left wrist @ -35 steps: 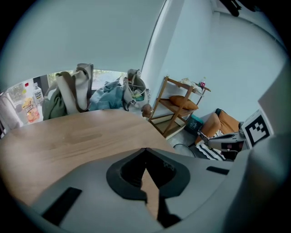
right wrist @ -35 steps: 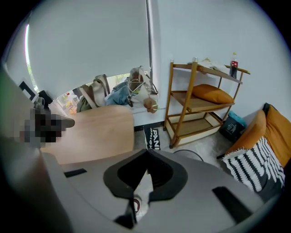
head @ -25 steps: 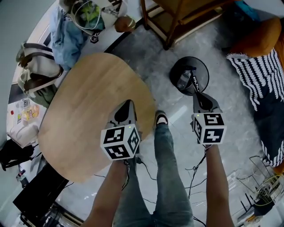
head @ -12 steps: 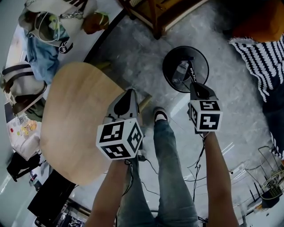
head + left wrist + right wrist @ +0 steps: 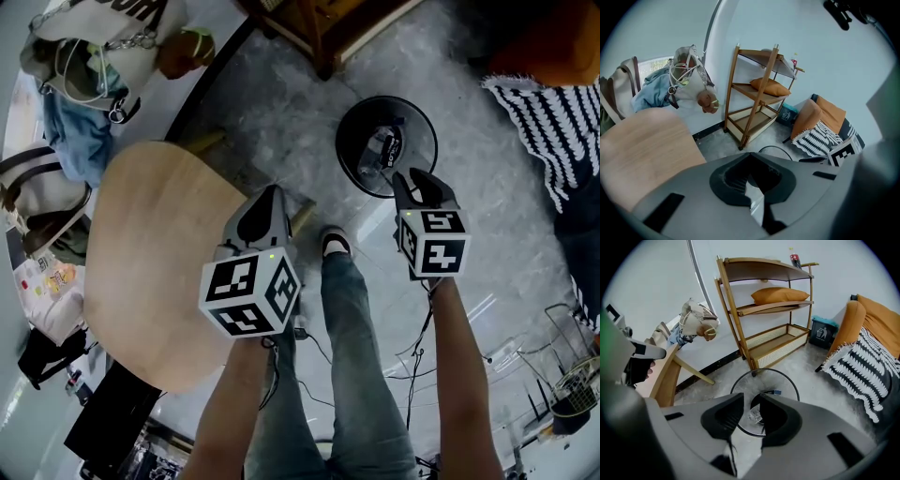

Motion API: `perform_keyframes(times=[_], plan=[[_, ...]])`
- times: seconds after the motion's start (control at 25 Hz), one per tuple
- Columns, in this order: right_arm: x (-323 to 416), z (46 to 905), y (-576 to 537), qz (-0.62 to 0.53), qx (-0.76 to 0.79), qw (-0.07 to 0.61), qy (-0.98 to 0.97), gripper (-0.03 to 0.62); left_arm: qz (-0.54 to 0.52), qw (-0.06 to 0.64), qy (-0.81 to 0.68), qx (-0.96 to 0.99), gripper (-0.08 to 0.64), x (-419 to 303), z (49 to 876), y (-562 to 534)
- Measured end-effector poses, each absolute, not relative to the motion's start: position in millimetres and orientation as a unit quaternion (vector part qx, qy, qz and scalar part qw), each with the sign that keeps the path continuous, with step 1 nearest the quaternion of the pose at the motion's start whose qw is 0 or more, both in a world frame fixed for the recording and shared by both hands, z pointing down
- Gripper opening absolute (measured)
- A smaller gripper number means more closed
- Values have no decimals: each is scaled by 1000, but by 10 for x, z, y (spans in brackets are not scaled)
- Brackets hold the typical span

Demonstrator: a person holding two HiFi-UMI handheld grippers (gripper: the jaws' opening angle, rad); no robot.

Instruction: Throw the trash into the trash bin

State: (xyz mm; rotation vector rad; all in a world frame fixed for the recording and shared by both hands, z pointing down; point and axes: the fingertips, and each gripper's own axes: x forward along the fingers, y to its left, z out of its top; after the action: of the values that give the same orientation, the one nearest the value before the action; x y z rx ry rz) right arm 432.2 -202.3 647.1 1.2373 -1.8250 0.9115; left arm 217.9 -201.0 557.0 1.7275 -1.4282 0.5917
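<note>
Trash, which looks like a clear crumpled plastic bottle point(image 5: 380, 152) (mesh and glare make it hard to be sure), lies inside the black round wire-mesh trash bin point(image 5: 341, 139) on the grey floor.

The right tongs point(image 5: 415, 178) hang over the bin's near rim and are tilted steeply down. From there, anything let go would fall inside the rim rather than onto the floor. Its jaws have just been opening and now stand a little apart with nothing between them. Through that gap, the right gripper view shows the bottle point(image 5: 754, 414) down in the bin point(image 5: 765, 369), well below the pads and touching neither.

The left tongs point(image 5: 270, 194) is off to the side of the bin, over the edge of the pale rounded wooden surface point(image 5: 141, 262). It is probably parked there so it does not crowd the drop. Its jaws meet tip to tip and grip nothing. The surface under it shows no other trash. With the bottle in the bin and both tongs empty, the throw looks complete.
</note>
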Motion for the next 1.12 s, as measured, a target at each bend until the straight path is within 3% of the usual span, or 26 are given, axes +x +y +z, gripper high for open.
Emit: perform_keyframes(times=[0.6, 0.76, 0.92, 1.12], plan=[[4198, 5735, -1933, 332, 514, 331, -718, 103, 209, 381, -604, 668, 14, 1607, 4950, -1696], [4015, 4963, -1659, 333, 527, 293, -725, 90, 186, 383, -610, 668, 14, 1344, 4328, -1409], [3609, 3969, -1618, 286, 540, 232, -757, 15, 147, 349, -631, 677, 14, 882, 3559, -1189], [3124, 2471, -1197, 245, 554, 166, -778, 8, 124, 304, -654, 682, 14, 77, 2371, -525]])
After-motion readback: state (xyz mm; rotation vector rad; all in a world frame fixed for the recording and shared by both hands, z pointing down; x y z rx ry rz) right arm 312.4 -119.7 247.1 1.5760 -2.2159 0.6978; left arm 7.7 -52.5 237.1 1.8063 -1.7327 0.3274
